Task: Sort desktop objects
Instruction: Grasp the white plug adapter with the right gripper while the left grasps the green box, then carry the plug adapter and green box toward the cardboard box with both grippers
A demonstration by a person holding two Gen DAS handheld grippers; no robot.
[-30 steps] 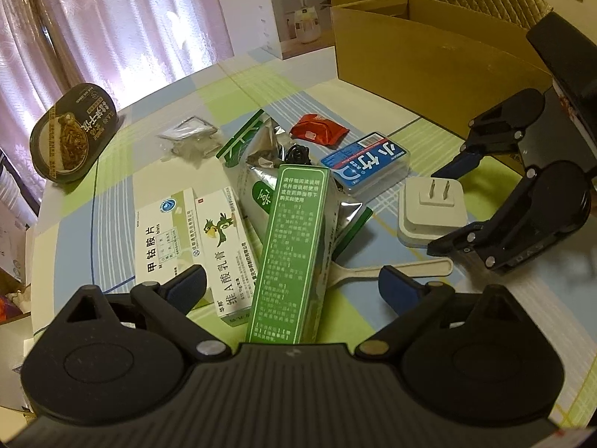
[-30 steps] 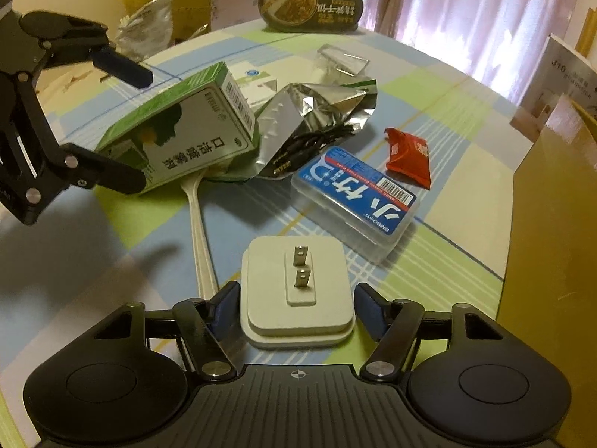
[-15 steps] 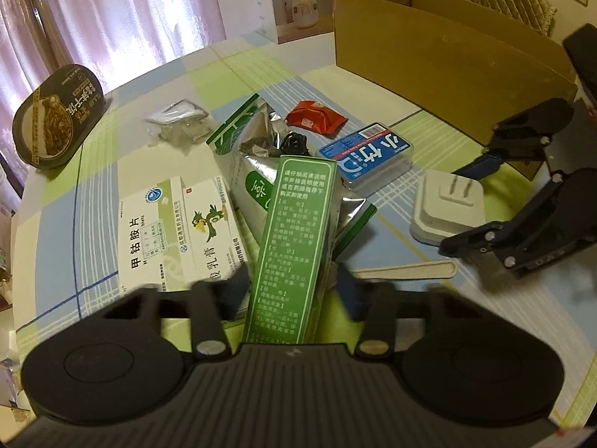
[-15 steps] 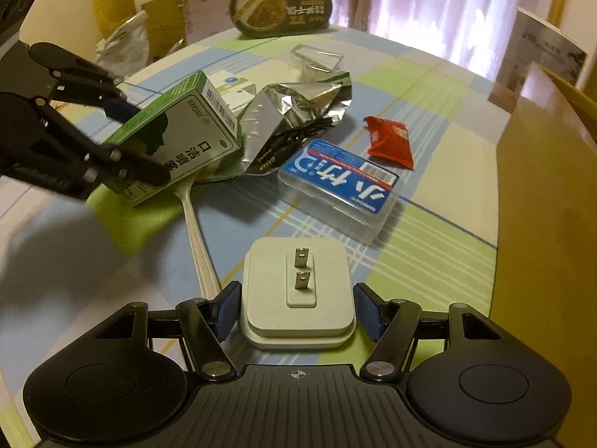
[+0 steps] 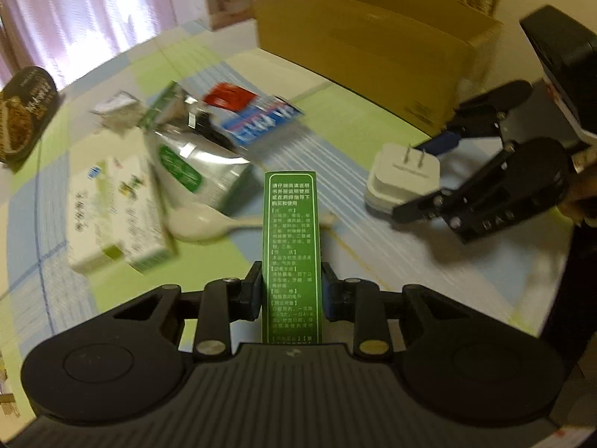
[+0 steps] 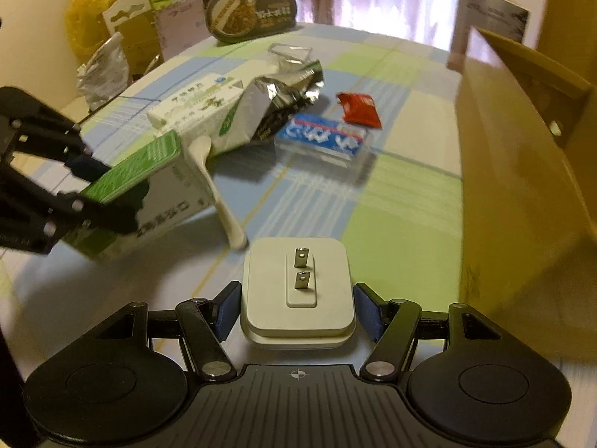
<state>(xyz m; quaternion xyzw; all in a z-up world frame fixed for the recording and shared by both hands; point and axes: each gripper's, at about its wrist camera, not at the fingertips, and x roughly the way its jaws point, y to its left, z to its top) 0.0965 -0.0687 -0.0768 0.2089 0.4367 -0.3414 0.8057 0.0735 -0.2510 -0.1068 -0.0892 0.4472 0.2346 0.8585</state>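
Note:
My left gripper (image 5: 289,291) is shut on a tall green medicine box (image 5: 289,246), which it holds off the checked tablecloth. In the right wrist view the same green box (image 6: 149,186) hangs tilted at the left in the left gripper (image 6: 100,194). My right gripper (image 6: 297,310) is shut on a white plug adapter (image 6: 298,291), prongs facing up, both blue pads against its sides. In the left wrist view the adapter (image 5: 403,175) sits tilted in the right gripper (image 5: 414,179), just above the table.
An open cardboard box (image 6: 522,186) stands along the right. On the cloth lie a white spoon (image 6: 216,186), a foil bag (image 6: 272,100), a white medicine box (image 6: 194,100), a blue-labelled clear case (image 6: 324,138) and a red packet (image 6: 358,108). A dark oval tub (image 6: 253,11) sits at the far edge.
My left gripper has shut on the green box and lifted it off the pile. My right gripper has shut on the adapter and raised it slightly toward the cardboard box.

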